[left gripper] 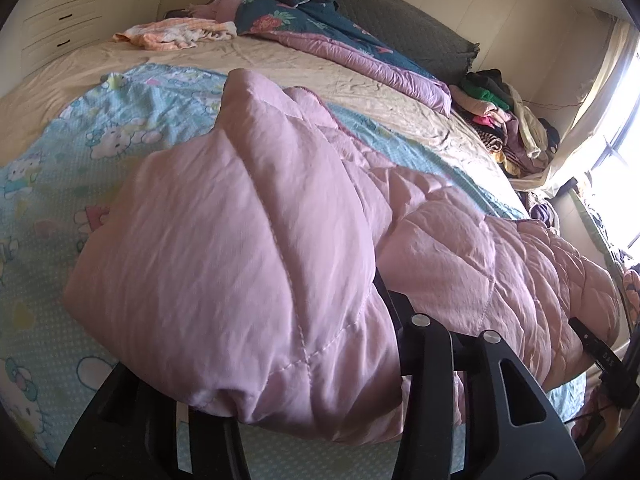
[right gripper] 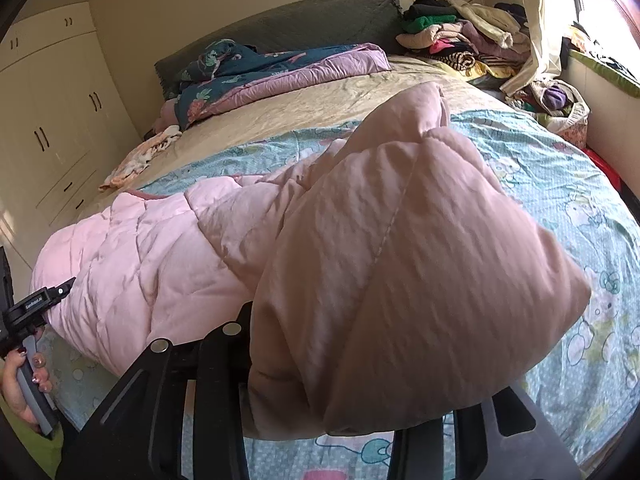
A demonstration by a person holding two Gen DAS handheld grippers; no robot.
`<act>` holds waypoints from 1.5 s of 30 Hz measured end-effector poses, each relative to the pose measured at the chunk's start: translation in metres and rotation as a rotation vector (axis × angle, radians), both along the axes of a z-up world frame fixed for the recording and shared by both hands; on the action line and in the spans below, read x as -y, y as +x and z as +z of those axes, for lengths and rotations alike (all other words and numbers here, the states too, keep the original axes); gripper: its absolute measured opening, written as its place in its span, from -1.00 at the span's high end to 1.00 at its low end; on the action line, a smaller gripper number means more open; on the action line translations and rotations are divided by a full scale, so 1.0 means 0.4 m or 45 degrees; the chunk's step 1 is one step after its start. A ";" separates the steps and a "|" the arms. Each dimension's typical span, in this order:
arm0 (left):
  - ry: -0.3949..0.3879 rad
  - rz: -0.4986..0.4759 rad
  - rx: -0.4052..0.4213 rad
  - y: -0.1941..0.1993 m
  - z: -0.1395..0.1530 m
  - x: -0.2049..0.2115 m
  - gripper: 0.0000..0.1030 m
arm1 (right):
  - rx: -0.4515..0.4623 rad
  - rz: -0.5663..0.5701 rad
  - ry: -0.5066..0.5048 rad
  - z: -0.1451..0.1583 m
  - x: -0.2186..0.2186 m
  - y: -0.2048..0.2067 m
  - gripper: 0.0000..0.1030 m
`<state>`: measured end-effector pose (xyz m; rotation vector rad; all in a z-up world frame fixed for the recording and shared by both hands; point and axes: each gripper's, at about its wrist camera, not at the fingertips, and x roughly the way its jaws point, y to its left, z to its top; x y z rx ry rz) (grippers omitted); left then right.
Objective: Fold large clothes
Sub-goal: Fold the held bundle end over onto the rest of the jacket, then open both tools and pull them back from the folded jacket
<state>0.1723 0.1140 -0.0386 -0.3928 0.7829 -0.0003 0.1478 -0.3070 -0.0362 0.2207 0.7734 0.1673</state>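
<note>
We see a bedroom with cream walls. A wide bed [left gripper: 280, 60] fills mid-frame, backed by a dark green padded headboard [right gripper: 288, 28]. Cream built-in wardrobes [right gripper: 52, 112] with dark handles and drawers occupy the left of the right-wrist view. A bright window [left gripper: 624, 120] with a pale curtain [left gripper: 592, 92] stands at right, admitting strong daylight.

The pink quilt [left gripper: 248, 240] hides both hand-held grippers' fingertips, so neither grip can be judged.
</note>
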 end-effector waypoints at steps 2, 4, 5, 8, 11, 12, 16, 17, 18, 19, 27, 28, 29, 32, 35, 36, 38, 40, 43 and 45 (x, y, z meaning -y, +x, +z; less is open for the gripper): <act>-0.002 0.005 -0.008 -0.008 -0.019 -0.004 0.24 | -0.048 -0.029 0.049 -0.031 0.018 0.001 0.27; 0.002 0.006 -0.016 -0.015 -0.037 -0.006 0.19 | -0.084 -0.053 0.102 -0.053 0.032 0.004 0.19; 0.001 0.007 -0.019 -0.017 -0.042 -0.006 0.17 | -0.102 -0.058 0.116 -0.064 0.036 0.005 0.17; -0.012 0.014 -0.017 -0.025 -0.060 -0.009 0.12 | -0.137 -0.086 0.186 -0.091 0.054 0.007 0.05; -0.020 0.020 -0.012 -0.032 -0.075 -0.015 0.05 | -0.157 -0.100 0.207 -0.114 0.066 0.005 -0.06; -0.021 0.020 -0.009 -0.034 -0.080 -0.014 0.03 | -0.162 -0.104 0.212 -0.120 0.068 0.004 -0.10; -0.036 0.027 -0.012 -0.040 -0.097 -0.020 -0.05 | -0.178 -0.118 0.248 -0.128 0.075 0.001 -0.24; -0.045 0.029 -0.015 -0.042 -0.098 -0.024 -0.06 | -0.179 -0.121 0.250 -0.126 0.077 -0.001 -0.25; -0.049 0.028 -0.018 -0.043 -0.096 -0.025 -0.07 | -0.182 -0.126 0.249 -0.122 0.078 -0.005 -0.32; -0.048 0.029 -0.020 -0.045 -0.093 -0.024 -0.11 | -0.183 -0.131 0.246 -0.118 0.079 -0.011 -0.40; -0.020 0.028 -0.035 -0.085 -0.070 -0.024 -0.36 | -0.164 -0.124 0.223 -0.090 0.085 -0.068 -0.66; -0.015 0.028 -0.037 -0.089 -0.067 -0.024 -0.39 | -0.159 -0.123 0.218 -0.086 0.085 -0.075 -0.69; -0.009 0.030 -0.039 -0.097 -0.063 -0.024 -0.41 | -0.153 -0.122 0.216 -0.081 0.084 -0.084 -0.71; 0.005 0.027 -0.031 -0.117 -0.051 -0.022 -0.47 | -0.133 -0.117 0.205 -0.067 0.088 -0.117 -0.79; 0.017 0.028 -0.024 -0.141 -0.040 -0.023 -0.48 | -0.105 -0.123 0.183 -0.050 0.088 -0.147 -0.87; 0.025 0.029 -0.024 -0.150 -0.036 -0.022 -0.48 | -0.091 -0.125 0.171 -0.044 0.091 -0.160 -0.90; 0.045 0.031 -0.023 -0.166 -0.028 -0.020 -0.48 | -0.066 -0.128 0.149 -0.029 0.094 -0.178 -0.91; 0.063 0.033 -0.014 -0.185 -0.015 -0.017 -0.52 | -0.045 -0.131 0.132 -0.017 0.095 -0.198 -0.91; 0.088 0.036 0.022 -0.212 0.011 -0.018 -0.81 | -0.003 -0.137 0.088 0.005 0.093 -0.229 -0.92; 0.093 0.033 0.055 -0.234 0.033 -0.021 -0.81 | 0.027 -0.137 0.063 0.019 0.091 -0.251 -0.92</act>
